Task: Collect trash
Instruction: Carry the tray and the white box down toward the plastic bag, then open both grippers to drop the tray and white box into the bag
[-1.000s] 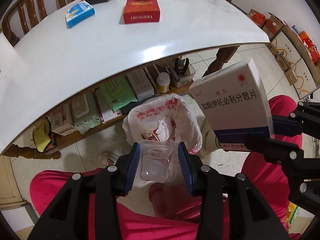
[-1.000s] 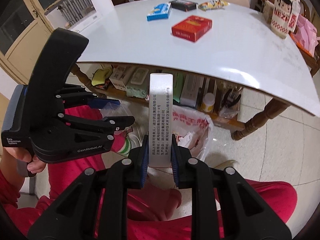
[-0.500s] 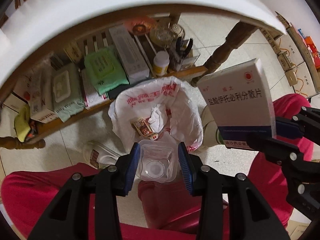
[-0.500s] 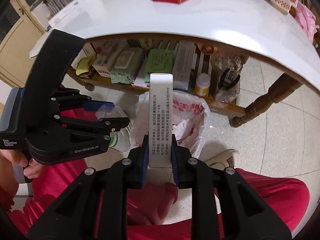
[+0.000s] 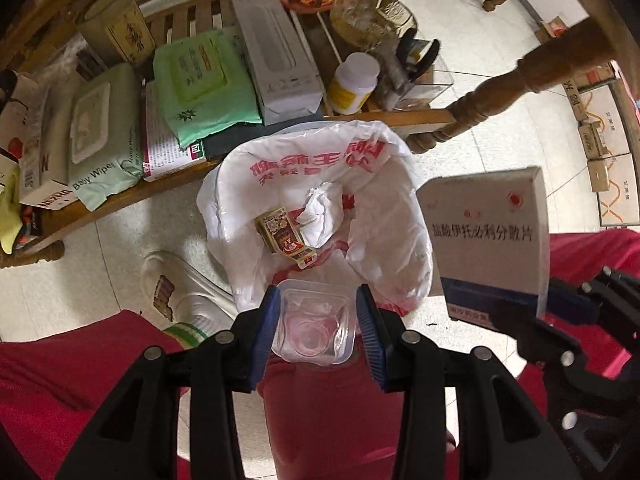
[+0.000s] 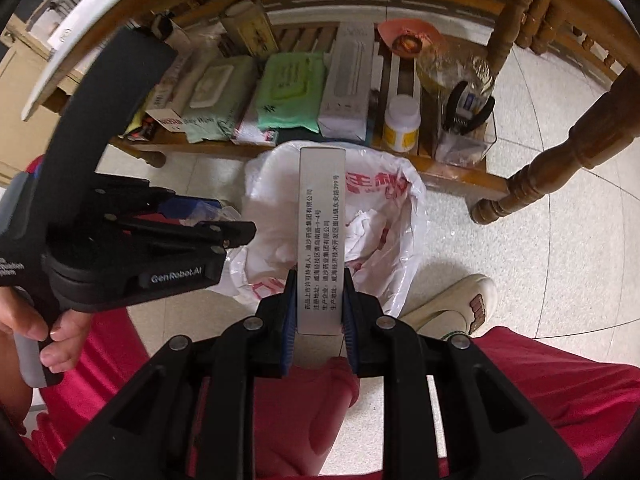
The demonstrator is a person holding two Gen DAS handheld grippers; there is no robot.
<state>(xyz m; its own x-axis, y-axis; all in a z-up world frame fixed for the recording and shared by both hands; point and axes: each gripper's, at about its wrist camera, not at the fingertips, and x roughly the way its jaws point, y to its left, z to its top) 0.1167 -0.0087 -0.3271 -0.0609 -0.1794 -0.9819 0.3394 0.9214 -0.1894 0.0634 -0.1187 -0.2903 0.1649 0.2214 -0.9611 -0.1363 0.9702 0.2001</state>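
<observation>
Trash bag (image 5: 320, 184) gapes beneath both tools: left (image 5: 316, 320) clamps a clear cup (image 5: 314, 328), right (image 6: 318, 300) a box (image 6: 322, 236) (upright).

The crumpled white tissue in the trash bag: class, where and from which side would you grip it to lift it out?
Grip the crumpled white tissue at its raised upper folds, probably coming straight down from above. The trash bag walls surround it, and the small printed box lies against its left side, so a side approach looks blocked. Being soft, it should pinch anywhere.

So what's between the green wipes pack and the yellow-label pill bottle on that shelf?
In the left wrist view, a long white box lies between the green wipes pack and the pill bottle.
</observation>
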